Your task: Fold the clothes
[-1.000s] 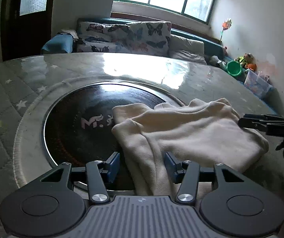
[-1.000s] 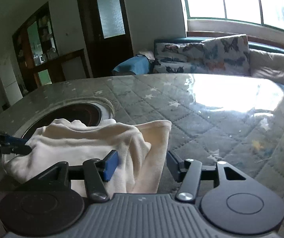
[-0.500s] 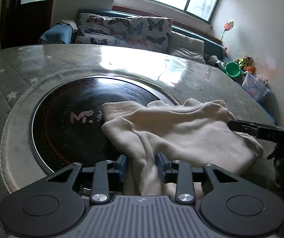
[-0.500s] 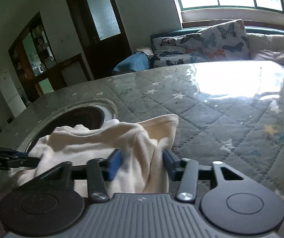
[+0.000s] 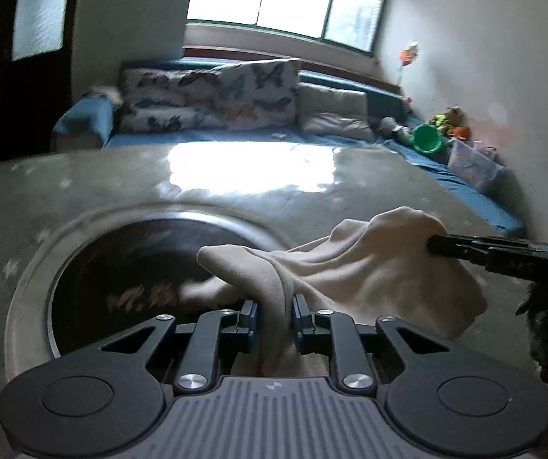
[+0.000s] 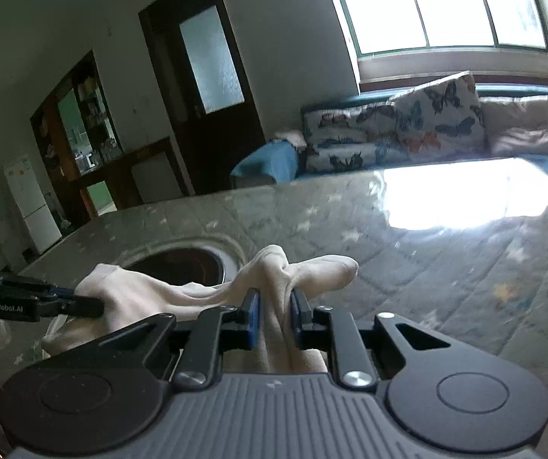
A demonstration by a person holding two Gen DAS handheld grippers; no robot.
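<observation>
Left gripper [image 5: 274, 315]: jaws closing, blue pads pressing from both sides on a bunched fold of the cream garment [image 5: 358, 267], which is running back between the fingers toward the grey ribbed housing. Right gripper [image 6: 274, 311]: jaws likewise closing, pads pinching a second gathered fold of the same cream garment [image 6: 151, 298], a rounded lobe of cloth standing up just ahead of the fingertips and another lying over to their right. Garment: hanging slack and wrinkled between the two pinch points, its lower edge drooping toward the table surface; whether that edge is touching the top cannot be told. In the left wrist view the right gripper [image 5: 461, 250] is entering from the right edge, level, its tip buried in the cloth's far corner; in the right wrist view the left gripper [image 6: 78, 304] is entering from the left edge in the same fashion. Dark round inset [image 5: 128, 267]: lying ahead and to the left of the left gripper, ringed by a pale rim, blurred lettering showing on it. Table [image 6: 446, 267]: grey quilted star-patterned top under a glossy cover, spreading ahead and right of the right gripper, window glare shining on it. Beyond the table: sofa with butterfly cushions [image 5: 216, 95], window [image 6: 446, 4], dark door [image 6: 205, 88].
</observation>
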